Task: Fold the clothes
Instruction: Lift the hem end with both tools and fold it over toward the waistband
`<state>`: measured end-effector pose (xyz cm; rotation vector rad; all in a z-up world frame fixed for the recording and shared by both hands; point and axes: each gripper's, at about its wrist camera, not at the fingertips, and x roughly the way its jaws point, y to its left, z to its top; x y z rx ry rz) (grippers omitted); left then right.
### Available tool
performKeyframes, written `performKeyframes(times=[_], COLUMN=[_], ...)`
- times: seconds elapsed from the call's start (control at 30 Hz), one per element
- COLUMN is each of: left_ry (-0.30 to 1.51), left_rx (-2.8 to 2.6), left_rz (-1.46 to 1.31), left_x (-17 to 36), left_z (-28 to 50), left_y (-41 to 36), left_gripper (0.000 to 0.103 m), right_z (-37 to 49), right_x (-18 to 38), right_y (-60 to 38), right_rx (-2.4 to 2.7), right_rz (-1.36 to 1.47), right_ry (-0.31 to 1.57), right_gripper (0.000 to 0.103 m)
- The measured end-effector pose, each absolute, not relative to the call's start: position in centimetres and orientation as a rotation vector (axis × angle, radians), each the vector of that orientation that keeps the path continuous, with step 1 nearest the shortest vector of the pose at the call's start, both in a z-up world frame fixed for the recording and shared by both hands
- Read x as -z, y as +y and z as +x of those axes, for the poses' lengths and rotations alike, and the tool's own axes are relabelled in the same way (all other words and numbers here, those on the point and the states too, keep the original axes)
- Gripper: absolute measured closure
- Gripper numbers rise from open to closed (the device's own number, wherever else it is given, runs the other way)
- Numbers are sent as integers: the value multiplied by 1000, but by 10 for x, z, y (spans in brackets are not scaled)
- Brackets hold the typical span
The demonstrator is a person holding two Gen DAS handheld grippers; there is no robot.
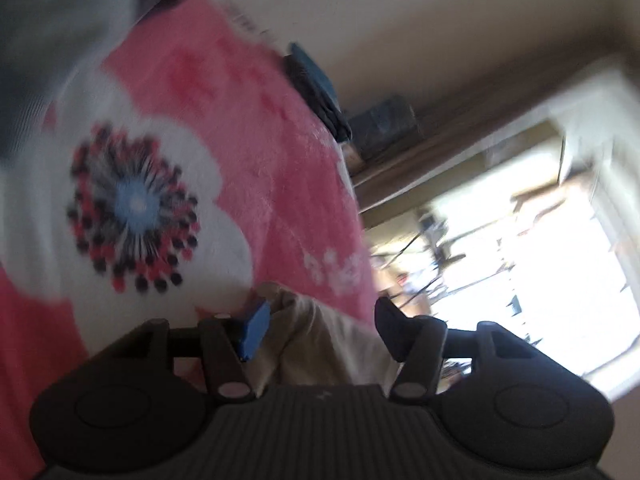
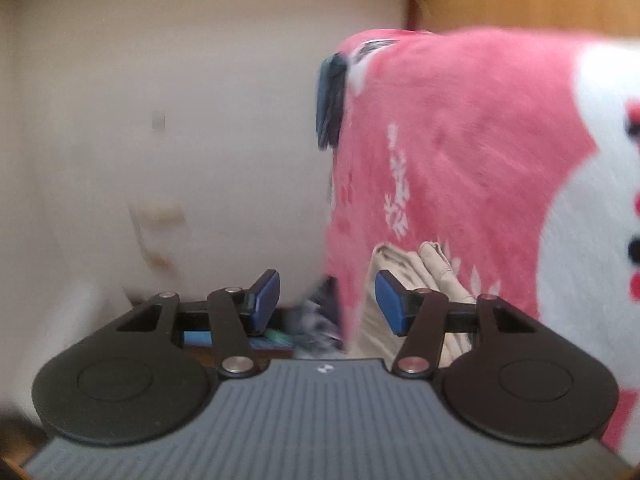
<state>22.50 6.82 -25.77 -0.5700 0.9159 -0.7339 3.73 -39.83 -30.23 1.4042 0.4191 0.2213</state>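
Both views are smeared by motion blur, yet the main things read clearly. The left tongs [image 1: 320, 330] stand open, their two fingers well apart, and a beige garment [image 1: 320, 344] lies in the gap between them without either pad pressing on it; one blue pad [image 1: 254, 330] sits just beside the cloth's left edge, and the other finger shows only as a dark shape at the cloth's right. The garment rests on a pink blanket [image 1: 256, 128] printed with a large white flower [image 1: 136, 208] whose centre is blue, ringed with black and red dots. At the far edge of the blanket lies a dark blue folded item [image 1: 316, 88] (its kind cannot be told through the blur), and beyond it a cream wall and a very bright window fill the right of the left wrist view. In the right wrist view the right tongs [image 2: 328, 300] are also open, with nothing pinched between the blue pads [image 2: 268, 292]. The beige garment [image 2: 420, 268] lies bunched just beyond the right-hand finger, on the pink blanket [image 2: 460, 140], near the blanket's left edge, where the cloth hangs over. The dark blue item [image 2: 330, 100] shows farther up that same edge, against a pale wall [image 2: 160, 120].
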Motion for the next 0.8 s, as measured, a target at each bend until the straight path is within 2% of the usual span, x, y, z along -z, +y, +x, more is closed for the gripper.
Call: performKeyframes(times=[0.1,0.2,0.27,0.33,0.37,0.4,0.47,0.6,0.73,0.8], left_ry=[909,897,883,878,878,878,866,811,905,959], left_rx=[709,714,721,716,713,710,710,751,726,703], left_rz=[-338,-260,-229,-247,-255,-255,-227,-257,-328,-389], left_x=[256,262,267,271,272,273,271,261,292,309], left_z=[222,221,221,223,224,225,224,222,246,256], left_y=[43,30,22,19,18,16,11,13,12,16], left_gripper=[43,41,41,46,59,79,84,86,84,66], right_z=[53,72,85,97,102,105,104,90,89,95], right_x=[264,253,257,264,268,272,276,271,285,301], right_y=[-368,-341,-334,-335,-338,-344,-353,-360,-369,-373], right_rx=[-126,-45,-37,-60,-83,-103,-143,-153,-120,-74], right_rz=[917,555,459,440,463,511,608,688,740,748], right_ry=[564,621,643,651,649,641,621,536,531,561], right_gripper=[53,49,37,36,37,41,94,97,97,97])
